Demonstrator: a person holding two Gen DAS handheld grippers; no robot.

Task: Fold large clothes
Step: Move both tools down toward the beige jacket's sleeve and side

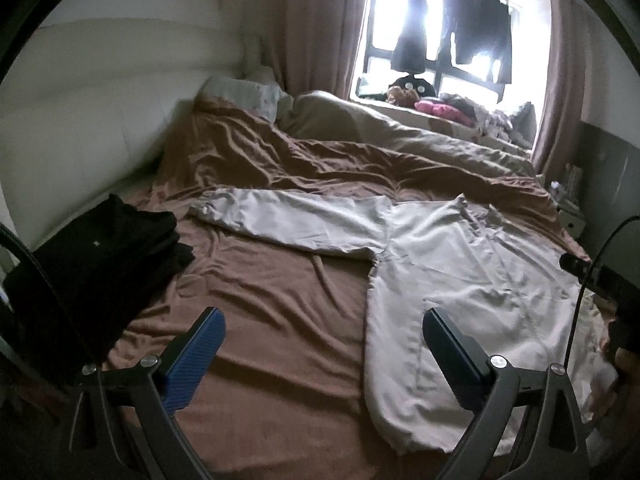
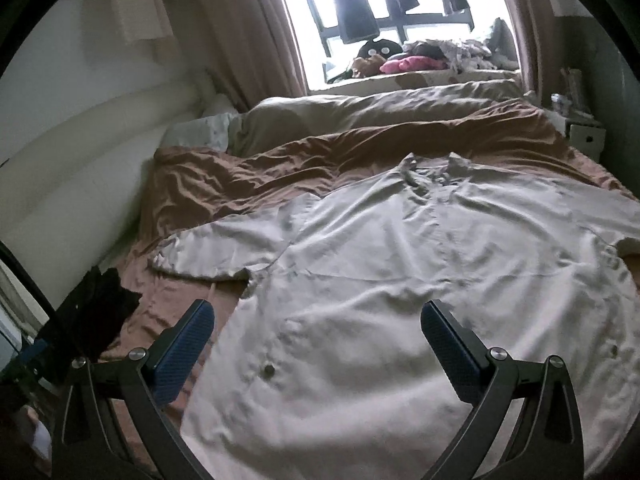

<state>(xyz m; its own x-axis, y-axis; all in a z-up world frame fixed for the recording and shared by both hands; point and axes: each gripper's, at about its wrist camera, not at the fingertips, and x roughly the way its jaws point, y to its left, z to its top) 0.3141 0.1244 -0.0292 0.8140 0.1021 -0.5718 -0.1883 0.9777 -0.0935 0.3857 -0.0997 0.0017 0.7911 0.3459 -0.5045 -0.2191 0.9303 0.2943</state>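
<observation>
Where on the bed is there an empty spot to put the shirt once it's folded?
Bare brown sheet lies between the black folded pile and the pale shirt, below its spread sleeve. Crowded: the rumpled duvet behind, and the window ledge heaped with clothes.

Pale shirt (image 2: 400, 264) spread flat, sleeve outstretched.

You've got one pale shirt (image 2: 400, 264) spread on the bed, one stack of dark folded clothes (image 1: 96, 256) beside it — and two wide-spread grippers, left (image 1: 324, 340) and right (image 2: 318, 330).
</observation>
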